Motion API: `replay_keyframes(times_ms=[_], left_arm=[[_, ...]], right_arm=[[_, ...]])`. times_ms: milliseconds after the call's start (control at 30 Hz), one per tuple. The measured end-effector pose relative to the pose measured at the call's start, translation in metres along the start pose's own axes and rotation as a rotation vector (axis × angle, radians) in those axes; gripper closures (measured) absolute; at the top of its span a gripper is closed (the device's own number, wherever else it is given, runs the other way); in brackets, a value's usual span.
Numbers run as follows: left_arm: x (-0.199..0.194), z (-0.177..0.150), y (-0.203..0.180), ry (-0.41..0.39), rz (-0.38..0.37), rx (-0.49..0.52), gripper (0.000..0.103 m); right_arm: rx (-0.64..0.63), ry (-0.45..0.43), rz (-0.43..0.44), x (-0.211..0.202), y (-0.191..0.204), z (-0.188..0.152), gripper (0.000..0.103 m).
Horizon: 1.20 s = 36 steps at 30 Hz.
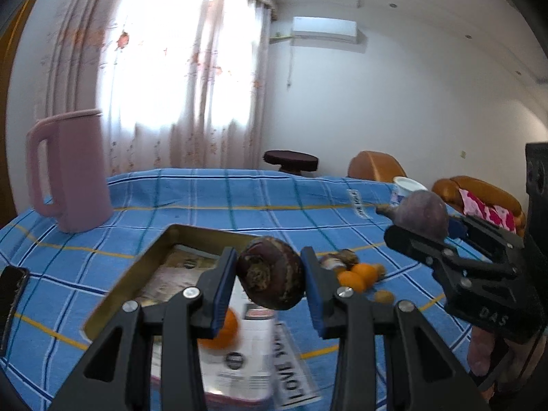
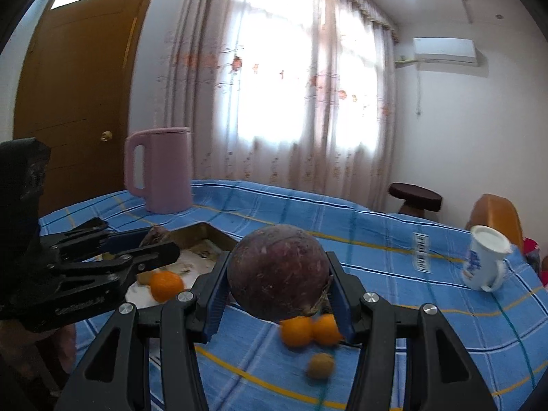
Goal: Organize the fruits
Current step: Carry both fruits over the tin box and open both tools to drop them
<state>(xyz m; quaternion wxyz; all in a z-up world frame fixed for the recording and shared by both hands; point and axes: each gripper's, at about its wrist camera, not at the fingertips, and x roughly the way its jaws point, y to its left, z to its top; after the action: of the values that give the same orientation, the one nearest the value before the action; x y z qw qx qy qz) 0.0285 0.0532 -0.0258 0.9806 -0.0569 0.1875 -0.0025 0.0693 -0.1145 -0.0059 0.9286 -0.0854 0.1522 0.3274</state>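
In the left wrist view my left gripper point(image 1: 270, 274) is shut on a dark brown-purple passion fruit point(image 1: 270, 272), held above the gold tin tray point(image 1: 164, 239). One orange point(image 1: 227, 330) lies in that tray. My right gripper point(image 2: 278, 274) is shut on a bigger dark purple fruit point(image 2: 278, 270), lifted over the blue checked cloth. The right gripper point(image 1: 441, 239) with its fruit point(image 1: 423, 212) also shows at the right of the left wrist view. Two oranges point(image 2: 310, 330) and a small brownish nut-like fruit point(image 2: 320, 365) lie on the cloth under it. The left gripper point(image 2: 137, 250) hangs over the tray point(image 2: 205, 231).
A pink jug point(image 1: 73, 171) stands at the table's far left. A white and blue mug point(image 2: 484, 262) stands at the right. A dark phone point(image 1: 12, 294) lies near the left edge. More small fruits point(image 1: 342, 260) sit behind the oranges. A stool point(image 1: 291, 161) and orange chairs point(image 1: 375, 166) stand beyond.
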Motion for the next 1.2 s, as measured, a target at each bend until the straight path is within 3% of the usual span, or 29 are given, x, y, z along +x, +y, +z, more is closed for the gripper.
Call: replay_keyframes(times_ms=[367,900,1000,1067,1200], left_arm=[[-0.002,0.002,0.082,0.035,0.109,-0.129,0.063],[0.013,-0.014,0.101,0.133,0.126,-0.184,0.063],[0.010,-0.013,0.101,0.121,0.143,-0.176,0.052],[0.006,-0.013,0.101,0.106,0.163,-0.185,0.031],[-0.002,-0.010,0.102,0.080,0.161,-0.191,0.028]], right_arm=[[-0.047,0.082,0.161,0.041,0.062,0.002,0.049],[-0.120,0.255,0.247,0.079,0.101,-0.013,0.049],[-0.138,0.284,0.247,0.081,0.105,-0.015,0.049],[-0.135,0.260,0.235,0.076,0.104,-0.014,0.045],[-0.109,0.231,0.201,0.068,0.091,-0.013,0.036]])
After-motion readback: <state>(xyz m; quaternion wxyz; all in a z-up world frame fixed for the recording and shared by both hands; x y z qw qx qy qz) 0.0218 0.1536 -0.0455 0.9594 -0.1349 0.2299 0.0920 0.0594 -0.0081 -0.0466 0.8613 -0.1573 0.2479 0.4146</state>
